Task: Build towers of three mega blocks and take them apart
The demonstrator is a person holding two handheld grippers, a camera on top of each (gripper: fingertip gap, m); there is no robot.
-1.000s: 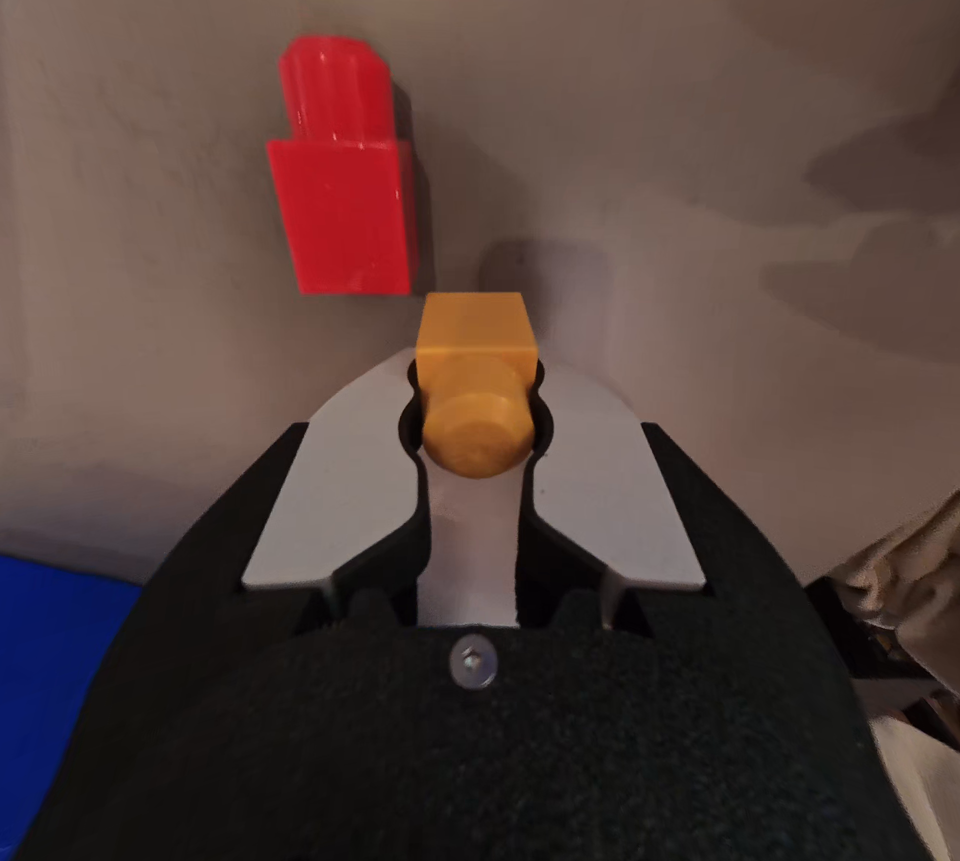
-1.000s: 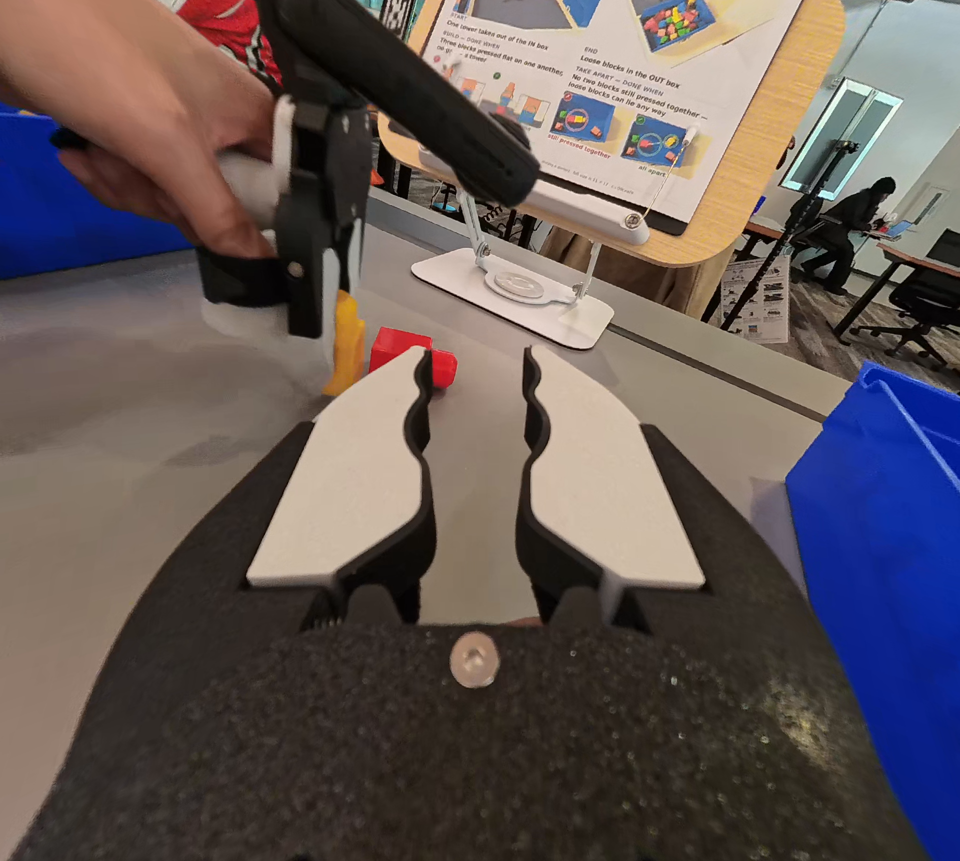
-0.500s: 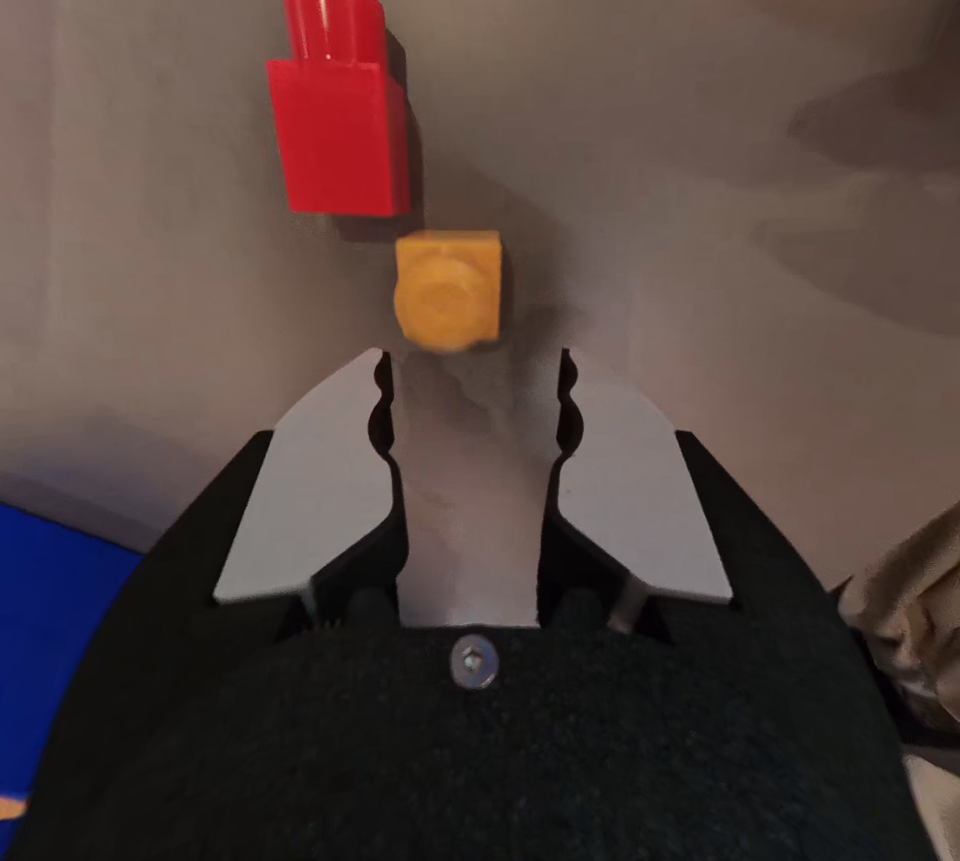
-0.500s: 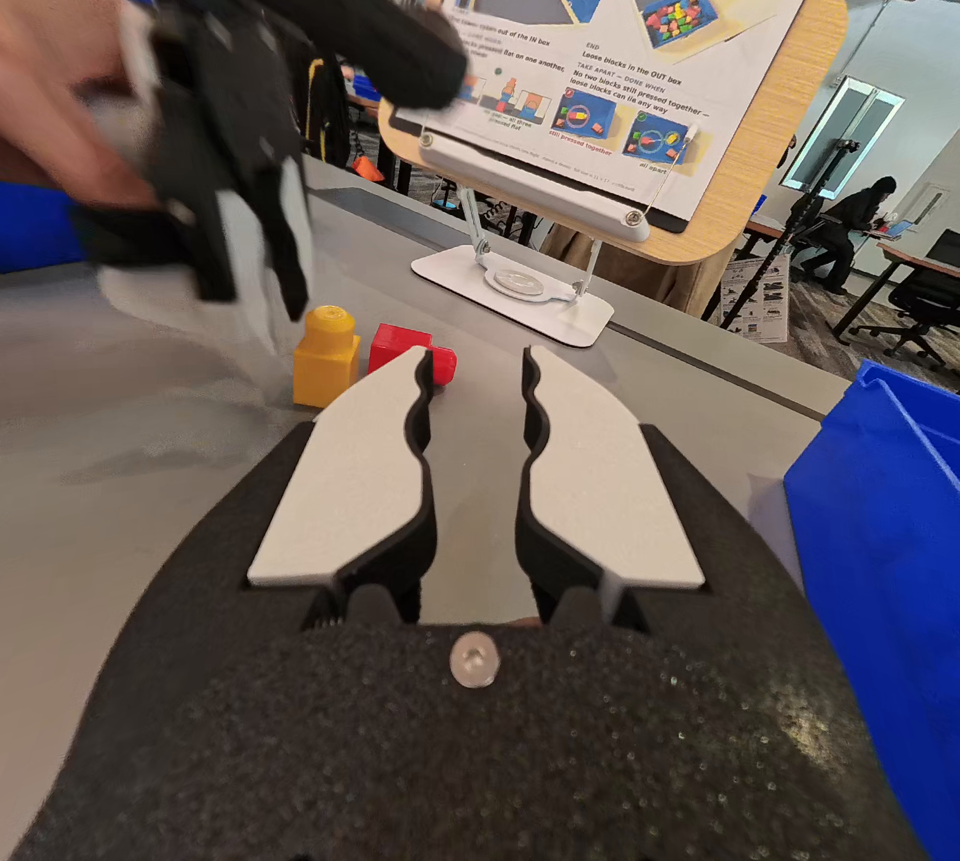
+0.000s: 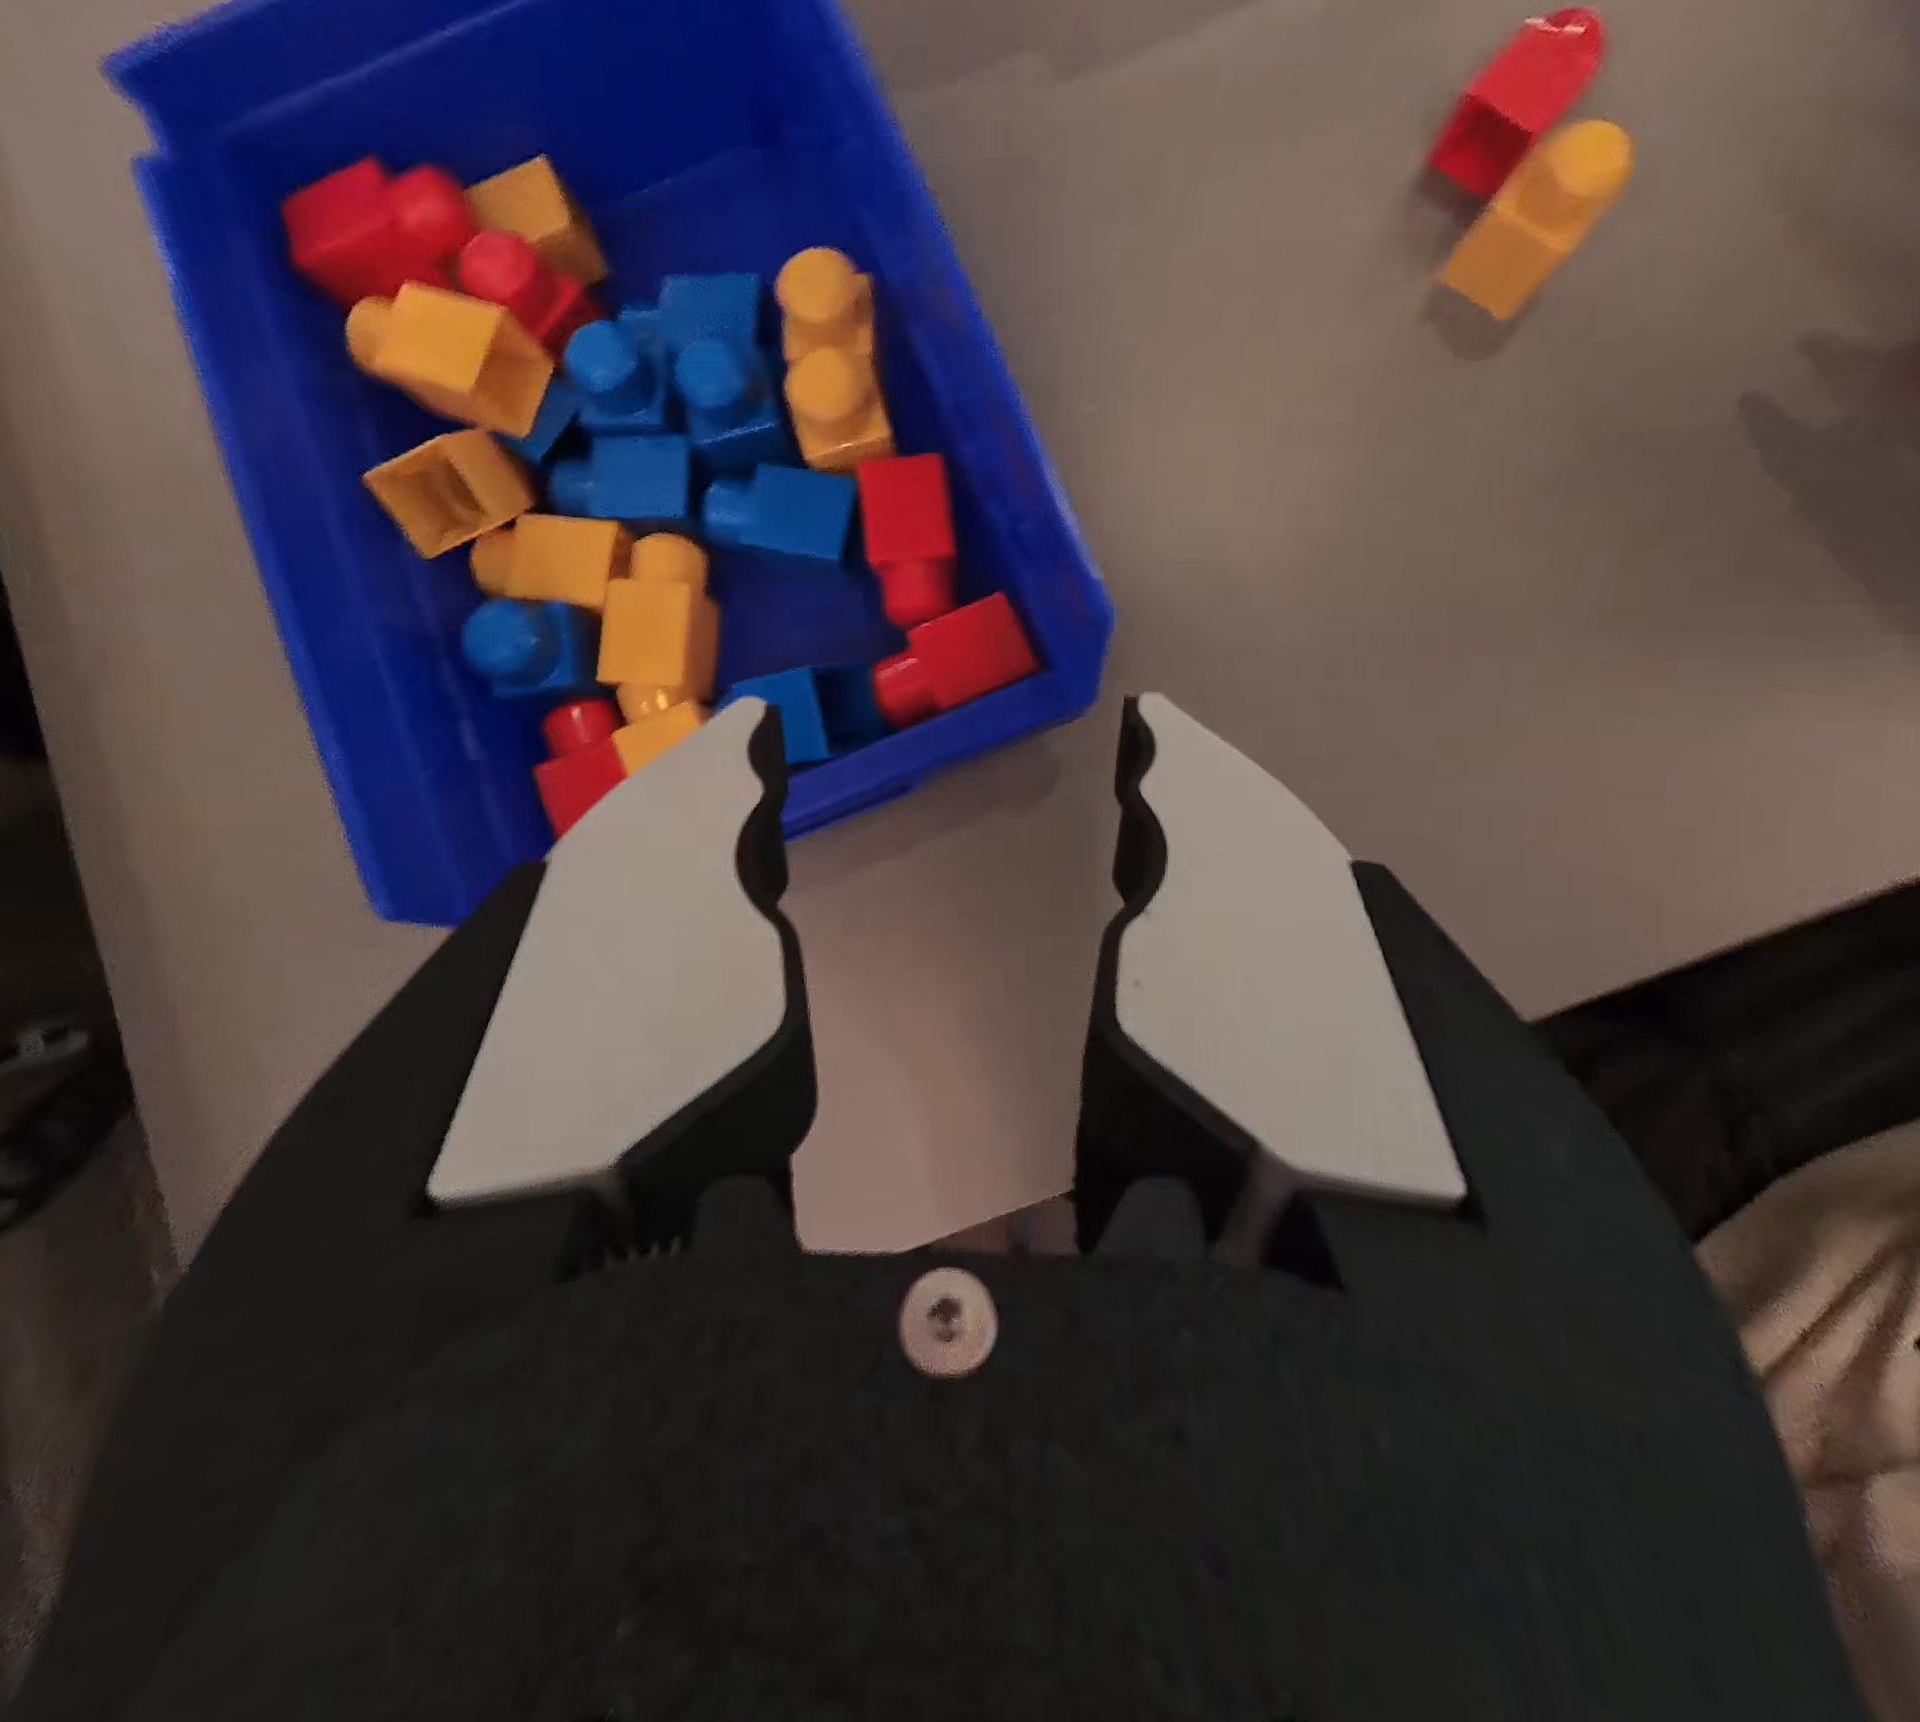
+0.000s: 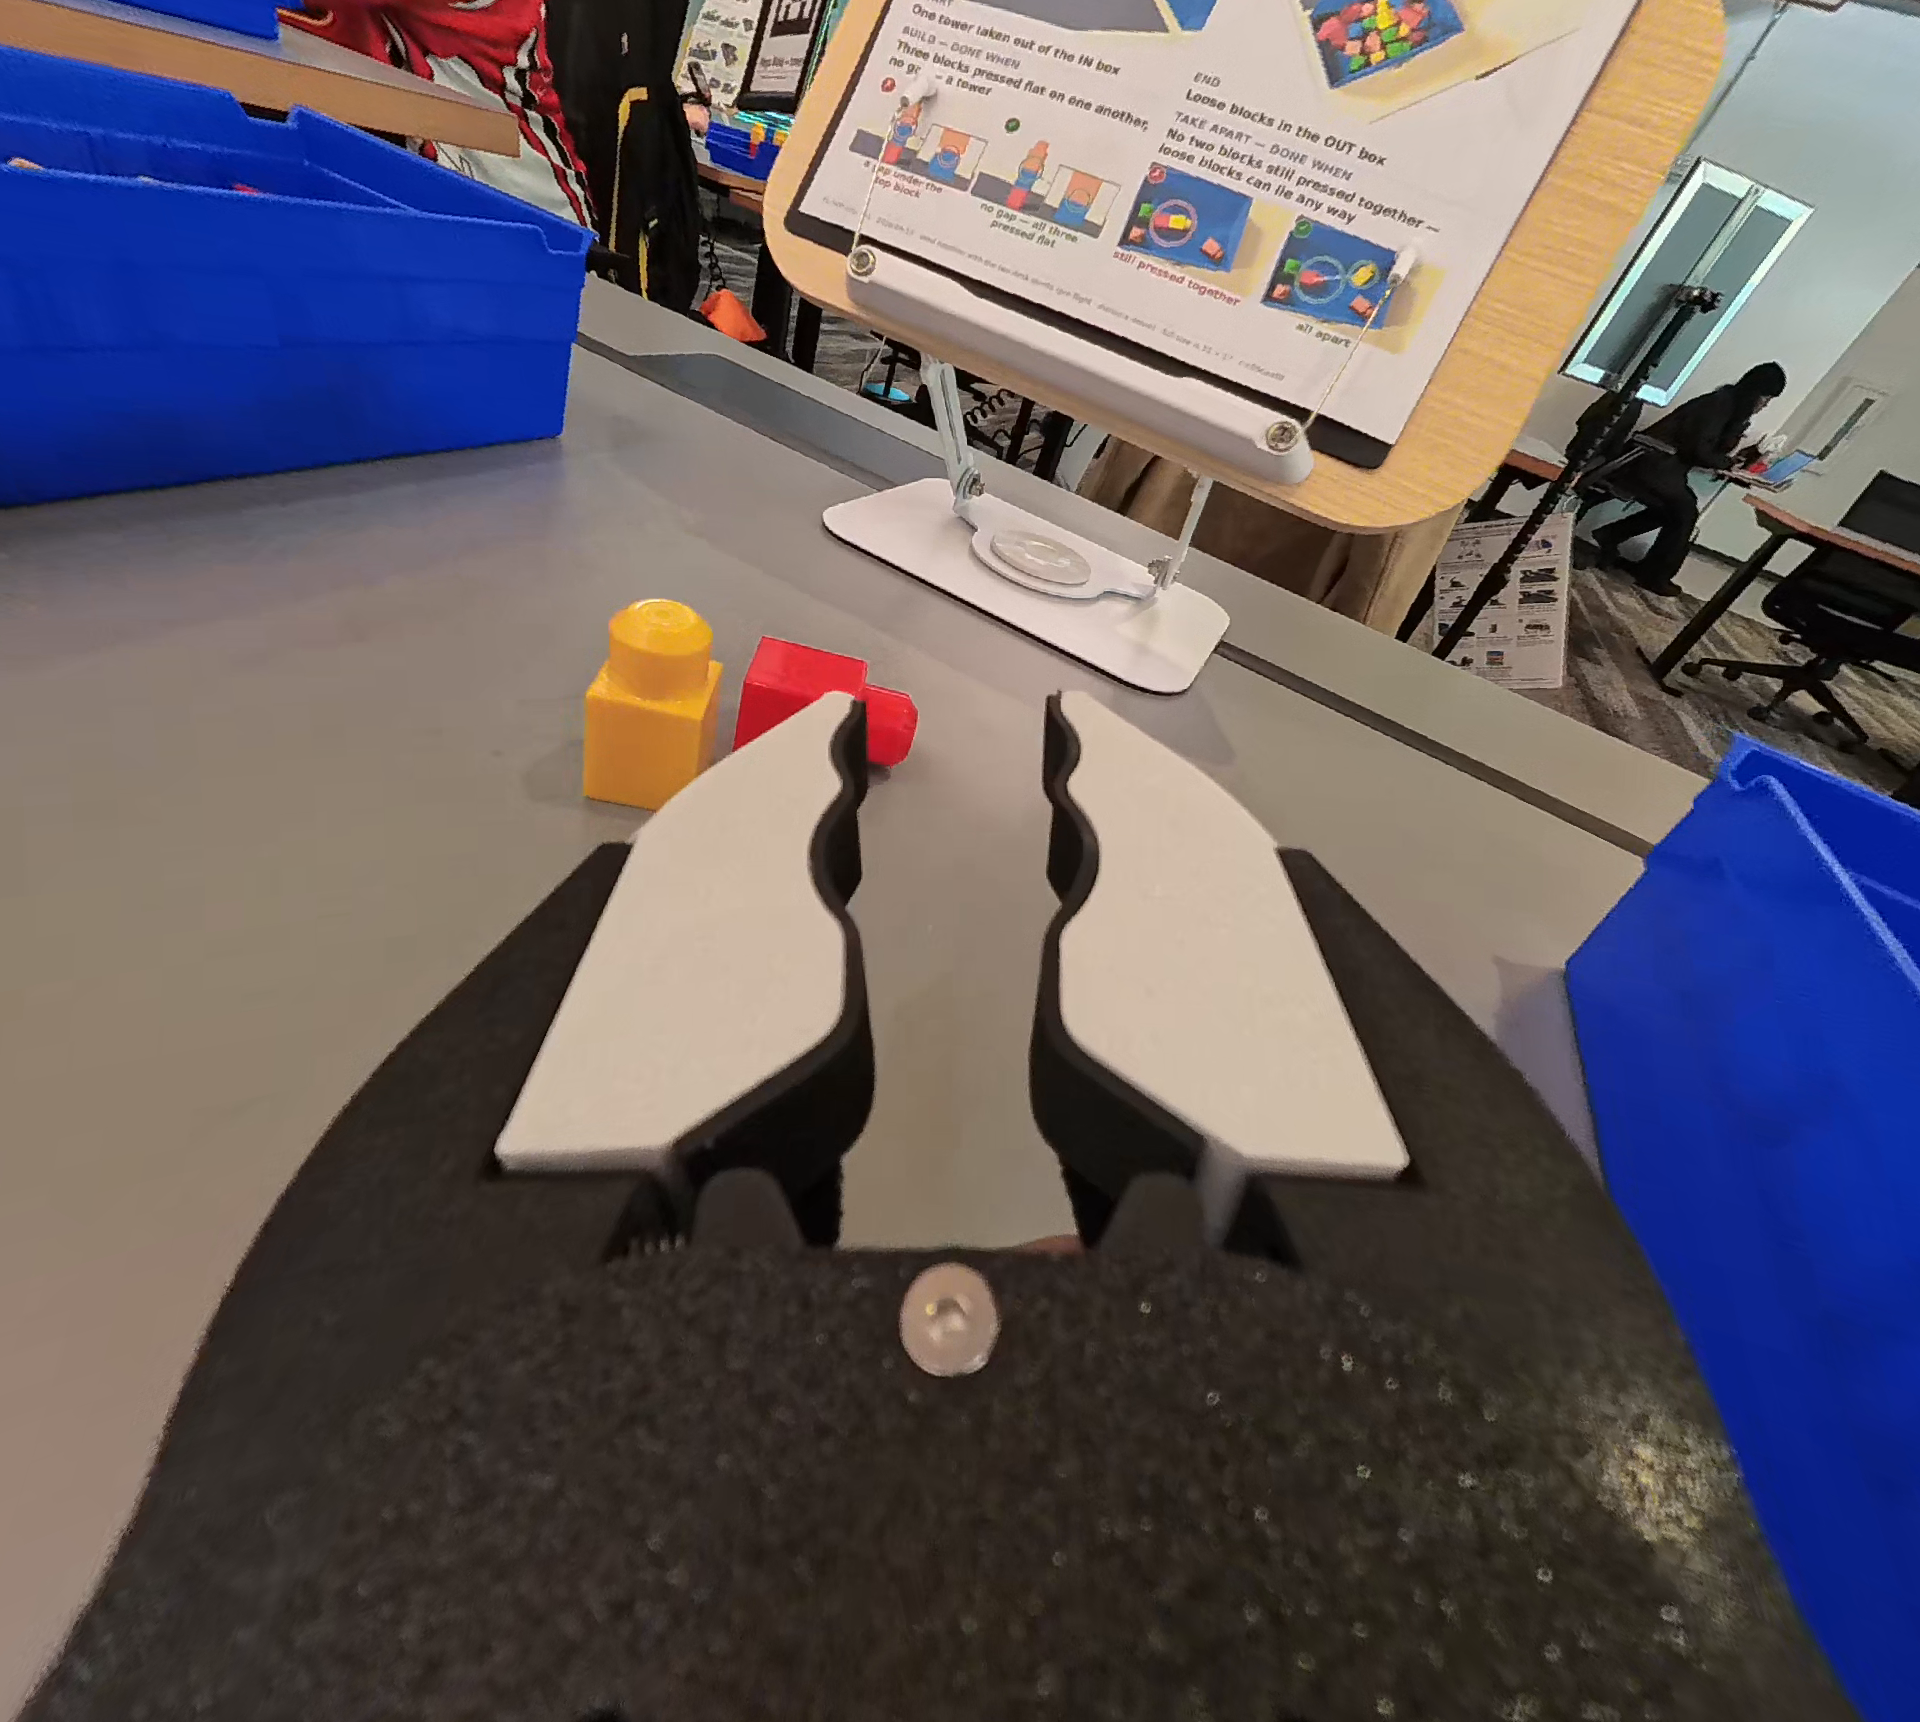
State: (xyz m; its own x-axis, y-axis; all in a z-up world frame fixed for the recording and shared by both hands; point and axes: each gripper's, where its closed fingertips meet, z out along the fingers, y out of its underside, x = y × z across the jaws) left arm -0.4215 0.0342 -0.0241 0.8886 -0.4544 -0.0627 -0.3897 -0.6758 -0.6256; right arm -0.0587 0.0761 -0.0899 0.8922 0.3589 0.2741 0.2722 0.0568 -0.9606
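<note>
A yellow block (image 6: 649,706) stands upright on the grey table, stud up. A red block (image 6: 805,698) lies on its side just right of it. Both also show in the left wrist view, the yellow block (image 5: 1538,218) and the red block (image 5: 1517,93) at the upper right. My left gripper (image 5: 945,727) is open and empty, high above the near edge of a blue bin (image 5: 914,145) that holds several red, yellow and blue blocks. My right gripper (image 6: 951,716) is open and empty, low over the table just short of the red block.
A paper sheet on a wooden stand with a white base (image 6: 1039,581) stands behind the blocks. A blue bin (image 6: 1766,1101) sits at the right and another blue bin (image 6: 260,301) at the left. A person in red and white stands behind the table.
My left gripper opened and let go of the yellow block, leaving it upright beside the red one. It then rose and swung left over the blue bin. My right gripper has not moved.
</note>
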